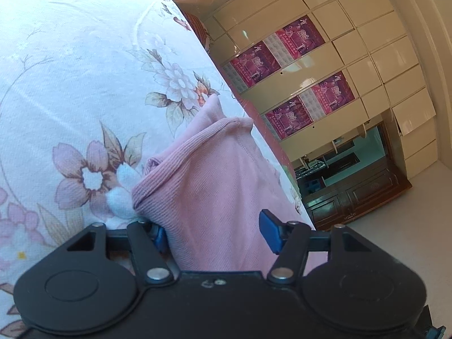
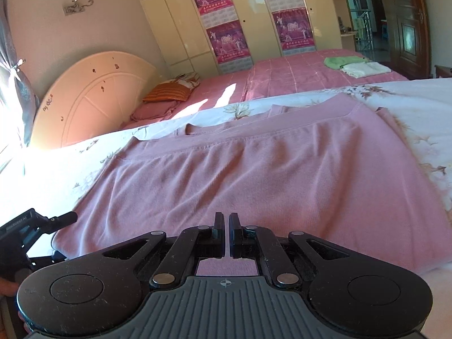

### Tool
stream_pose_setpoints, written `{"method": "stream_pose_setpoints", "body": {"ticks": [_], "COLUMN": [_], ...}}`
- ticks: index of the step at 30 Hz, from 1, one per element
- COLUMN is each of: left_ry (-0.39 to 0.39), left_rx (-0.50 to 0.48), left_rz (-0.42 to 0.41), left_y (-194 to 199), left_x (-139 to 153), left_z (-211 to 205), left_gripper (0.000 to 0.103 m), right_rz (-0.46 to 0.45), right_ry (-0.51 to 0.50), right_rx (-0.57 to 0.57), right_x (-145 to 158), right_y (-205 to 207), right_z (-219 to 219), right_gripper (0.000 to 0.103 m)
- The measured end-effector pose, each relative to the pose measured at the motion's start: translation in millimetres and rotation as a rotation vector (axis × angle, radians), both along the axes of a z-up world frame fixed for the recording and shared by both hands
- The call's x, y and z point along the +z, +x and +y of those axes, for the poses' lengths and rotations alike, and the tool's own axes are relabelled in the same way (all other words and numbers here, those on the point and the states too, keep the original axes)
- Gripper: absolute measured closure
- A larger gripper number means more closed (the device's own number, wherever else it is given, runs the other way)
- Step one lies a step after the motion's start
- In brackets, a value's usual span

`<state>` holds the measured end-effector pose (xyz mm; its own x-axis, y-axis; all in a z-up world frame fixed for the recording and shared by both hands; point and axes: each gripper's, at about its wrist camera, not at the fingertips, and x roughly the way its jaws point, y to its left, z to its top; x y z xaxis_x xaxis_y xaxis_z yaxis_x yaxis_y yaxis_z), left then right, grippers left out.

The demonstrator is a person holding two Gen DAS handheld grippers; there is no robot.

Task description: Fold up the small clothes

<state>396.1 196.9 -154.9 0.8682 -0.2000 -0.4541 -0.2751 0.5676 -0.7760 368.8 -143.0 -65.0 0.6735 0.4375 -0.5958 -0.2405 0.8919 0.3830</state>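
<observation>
**We prepare the next fold on the pink top**

We work on a pink knit top (image 2: 254, 175) that lies spread on the floral bedsheet (image 1: 70, 70), its neckline toward the far side. It looks already folded once, because a second hem line runs across it, but this is only our judgement.

Our left gripper (image 1: 217, 233) has its blue fingers (image 1: 269, 230) spread wide apart, and a bunch of the pink cloth stands between them. We think the tongs are released around the fabric and do not yet pinch it. The ribbed cuff or hem rises here in a soft tube shape, so the corner seems lifted for a grasp.

Our right gripper (image 2: 226, 233) is clenched, the two fingers almost touching, over the near edge of the top. Whether a thin layer is caught between them, we cannot tell.

The cloth is soft, finely ribbed and wrinkled; it will sag and slide easily. Far behind, a green cloth (image 2: 341, 62) and a white cloth (image 2: 364, 69) rest folded on the pink checked cover (image 2: 296, 76).
</observation>
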Motion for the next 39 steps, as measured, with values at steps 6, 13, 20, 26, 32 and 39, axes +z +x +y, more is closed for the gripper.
{"method": "stream_pose_setpoints", "body": {"ticks": [6, 13, 20, 26, 32, 39], "left_ry": [-0.125, -0.106, -0.060, 0.083, 0.282, 0.349], "left_rx": [0.045, 0.045, 0.035, -0.044, -0.353, -0.681], "left_rz": [0.040, -0.030, -0.008, -0.071, -0.213, -0.203], "left_y": [11.3, -10.7, 2.1, 10.6, 50.8, 101.5], "left_x": [-21.5, -16.9, -13.3, 37.6, 116.7, 101.5], "left_z": [22.0, 32.0, 20.1, -1.3, -96.9, -250.7], "left_gripper": [0.093, 0.094, 0.077, 0.096, 0.096, 0.095], "right_rz": [-0.026, 0.020, 0.020, 0.030, 0.013, -0.038], "right_ry": [0.011, -0.042, -0.002, 0.024, 0.150, 0.221], "right_rx": [0.028, 0.052, 0.048, 0.049, -0.087, -0.403], "right_x": [-2.3, -32.1, -35.9, -35.1, -26.4, -4.3], "right_y": [21.8, 34.3, 34.3, 36.0, 24.7, -20.6], "right_z": [24.5, 34.4, 26.3, 20.6, -20.0, -157.1], "right_gripper": [0.101, 0.101, 0.101, 0.102, 0.103, 0.103]}}
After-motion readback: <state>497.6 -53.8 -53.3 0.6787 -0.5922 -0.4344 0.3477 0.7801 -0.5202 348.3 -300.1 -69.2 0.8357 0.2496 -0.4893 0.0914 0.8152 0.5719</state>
